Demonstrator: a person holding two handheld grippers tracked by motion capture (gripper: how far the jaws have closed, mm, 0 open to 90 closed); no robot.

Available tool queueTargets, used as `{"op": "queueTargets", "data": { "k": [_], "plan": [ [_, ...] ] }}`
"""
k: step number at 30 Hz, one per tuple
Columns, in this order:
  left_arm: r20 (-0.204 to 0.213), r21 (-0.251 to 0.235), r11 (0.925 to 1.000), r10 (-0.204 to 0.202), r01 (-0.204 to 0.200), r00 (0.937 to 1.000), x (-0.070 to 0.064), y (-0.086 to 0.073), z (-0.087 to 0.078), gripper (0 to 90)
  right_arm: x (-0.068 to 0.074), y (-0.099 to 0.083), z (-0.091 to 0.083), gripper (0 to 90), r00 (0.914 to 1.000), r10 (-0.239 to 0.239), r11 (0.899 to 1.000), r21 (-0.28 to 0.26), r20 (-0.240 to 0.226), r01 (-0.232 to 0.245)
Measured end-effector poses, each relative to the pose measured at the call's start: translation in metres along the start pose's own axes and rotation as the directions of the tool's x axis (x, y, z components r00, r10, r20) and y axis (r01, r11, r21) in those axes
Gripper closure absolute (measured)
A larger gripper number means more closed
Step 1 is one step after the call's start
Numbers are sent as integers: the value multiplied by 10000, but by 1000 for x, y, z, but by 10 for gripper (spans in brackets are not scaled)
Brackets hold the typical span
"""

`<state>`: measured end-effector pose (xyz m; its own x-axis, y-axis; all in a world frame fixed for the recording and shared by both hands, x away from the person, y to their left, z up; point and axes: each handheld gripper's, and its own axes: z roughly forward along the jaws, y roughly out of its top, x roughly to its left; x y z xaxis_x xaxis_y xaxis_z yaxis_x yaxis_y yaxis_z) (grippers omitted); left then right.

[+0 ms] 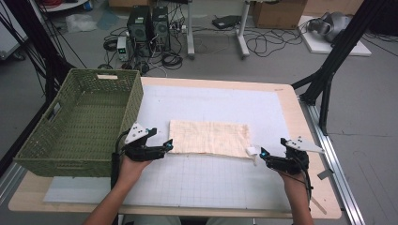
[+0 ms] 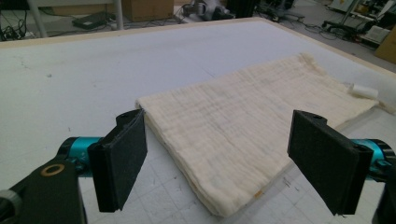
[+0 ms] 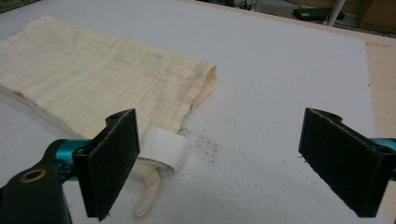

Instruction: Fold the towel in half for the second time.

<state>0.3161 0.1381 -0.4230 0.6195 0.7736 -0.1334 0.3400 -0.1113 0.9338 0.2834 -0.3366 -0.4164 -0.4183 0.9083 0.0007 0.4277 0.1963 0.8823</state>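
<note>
Folded cream cloth (image 1: 209, 138) flat mid-table, right of green basket (image 1: 80, 123); left gripper (image 1: 165, 146) and right gripper (image 1: 261, 153) at near corners, fingers wide, holding nothing, likely poised for another fold

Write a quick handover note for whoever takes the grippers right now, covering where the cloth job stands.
Left gripper: open, empty, jaws straddling the near left corner of the folded cream cloth.
Right gripper: open, empty, at the cloth's near right corner, beside its white tag.
The cloth lies flat, folded into a rectangle, on the white mat. The green woven basket stands empty at the table's left edge.
Done: cloth folded.
Left: probably grip both corners, then fold again or lift it into the basket.
</note>
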Motion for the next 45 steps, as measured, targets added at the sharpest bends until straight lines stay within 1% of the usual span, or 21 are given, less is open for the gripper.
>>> {"op": "queueTargets", "data": {
  "k": [3, 6, 9, 10, 12, 14, 16, 18, 21, 25, 28, 29, 30, 33, 34, 35, 37, 39, 41, 44, 45],
  "plan": [
    [129, 114, 9999, 5, -7, 9999, 0, 0, 0, 257, 0, 0, 1, 118, 10000, -1, 10000, 43, -27, 1],
    [137, 175, 9998, -79, 77, 9999, 0, -1, 2, 257, 0, -1, 2, 118, 10000, -22, 10000, 77, -72, 23],
    [3, 151, 9995, -277, 277, 9996, 1, 1, 3, 212, 1, -1, 3, 118, 9999, -86, 9999, 81, -118, 87],
    [52, 161, 9993, -325, 324, 9995, 2, 3, 4, 187, 2, -1, 3, 118, 9998, -56, 9999, 126, -166, 58],
    [192, 90, 9989, -463, 461, 9987, 2, 8, 7, 188, 3, -1, 4, 118, 9998, -61, 9999, 144, -206, 64],
    [178, 106, 9984, -556, 555, 9983, 4, 13, 10, 187, 3, -1, 4, 118, 9996, -49, 9999, 122, -265, 52],
    [56, 111, 9976, -678, 678, 9977, 7, 18, 15, 187, 3, -2, 3, 118, 9996, -30, 10000, 80, -279, 33],
    [140, 143, 9962, -863, 861, 9962, 10, 25, 23, 188, 3, -2, 2, 118, 9996, 9, 10000, 69, -294, -7],
    [-64, 218, 9968, -770, 771, 9970, 16, 35, 34, 193, 3, -2, 2, 118, 9995, 29, 9999, 98, -312, -26],
    [-257, 463, 9944, -944, 955, 9952, 25, 46, 50, 208, 2, -2, 4, 118, 9994, 4, 9999, 107, -357, 0],
    [-402, 568, 9931, -1006, 1028, 9941, 31, 51, 60, 222, 2, -2, 5, 118, 9992, 27, 9999, 161, -387, -21],
    [-446, 725, 9926, -947, 977, 9945, 33, 51, 64, 232, 3, -2, 5, 118, 9992, 28, 9998, 178, -411, -20],
    [-492, 813, 9915, -974, 1012, 9940, 34, 51, 68, 236, 2, -2, 6, 118, 9991, -10, 9999, 161, -415, 17],
    [-598, 1251, 9888, -740, 810, 9955, 39, 49, 79, 271, 2, -2, 6, 118, 9990, 31, 9999, 139, -444, -24],
    [-650, 1364, 9873, -735, 818, 9952, 40, 48, 82, 286, 2, -2, 6, 118, 9990, 45, 9999, 141, -450, -38],
    [-700, 1576, 9840, -729, 832, 9949, 43, 47, 86, 298, 2, -2, 6, 118, 9989, 45, 9999, 141, -459, -38],
    [-863, 1690, 9819, -717, 856, 9937, 46, 43, 91, 345, 2, -2, 6, 118, 9989, 71, 9999, 147, -458, -64],
    [-1009, 2036, 9745, -752, 946, 9920, 50, 38, 97, 380, 2, -2, 6, 118, 9989, 56, 9999, 146, -465, -49],
    [-1066, 2339, 9681, -666, 901, 9921, 53, 33, 101, 399, 1, -3, 6, 118, 9988, 43, 9999, 161, -482, -36],
    [-1106, 2454, 9660, -557, 815, 9923, 54, 29, 106, 437, 1, -3, 6, 118, 9987, 112, 9998, 169, -497, -104],
    [-1119, 2551, 9640, -478, 752, 9926, 54, 28, 107, 443, 0, -3, 7, 118, 9987, 92, 9998, 175, -497, -83]
  ]
}}
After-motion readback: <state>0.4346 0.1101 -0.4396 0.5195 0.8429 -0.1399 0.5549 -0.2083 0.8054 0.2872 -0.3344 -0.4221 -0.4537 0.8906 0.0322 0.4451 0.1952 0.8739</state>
